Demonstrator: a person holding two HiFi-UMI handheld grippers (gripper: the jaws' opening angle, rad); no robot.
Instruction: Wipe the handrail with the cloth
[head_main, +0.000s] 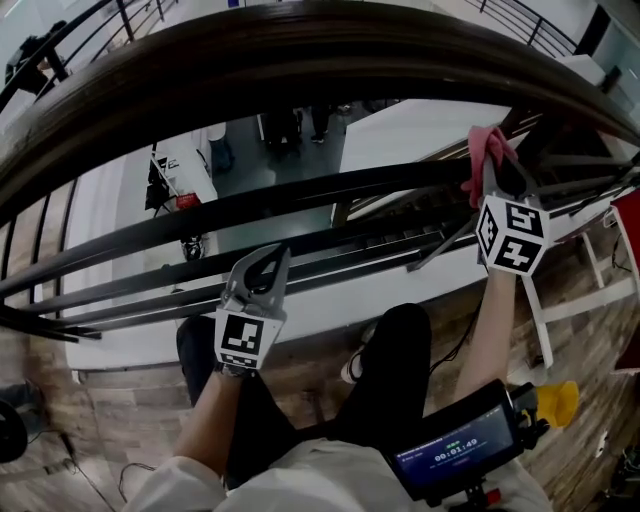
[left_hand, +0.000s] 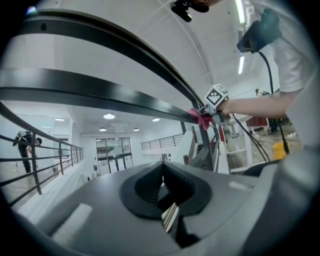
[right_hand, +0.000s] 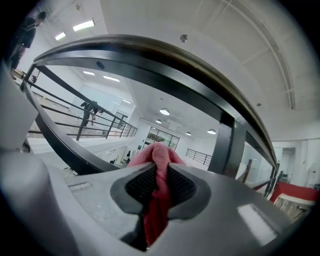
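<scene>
right claw (right_hand: 161, 172) clamped tight on pink cloth (head_main: 487, 150) | cloth up at the dark bar just under the handrail (head_main: 300, 50), right end | left claw (left_hand: 162, 175) closed, nothing in it, lower down

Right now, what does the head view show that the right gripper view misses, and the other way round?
Only the head view shows the left tool held low, the person's legs and a small screen. Only the right gripper view shows up close how the right tool is shut on the pink cloth, plus the ceiling lights beyond. Both show the cloth in the right tool and the dark curved handrail.
</scene>
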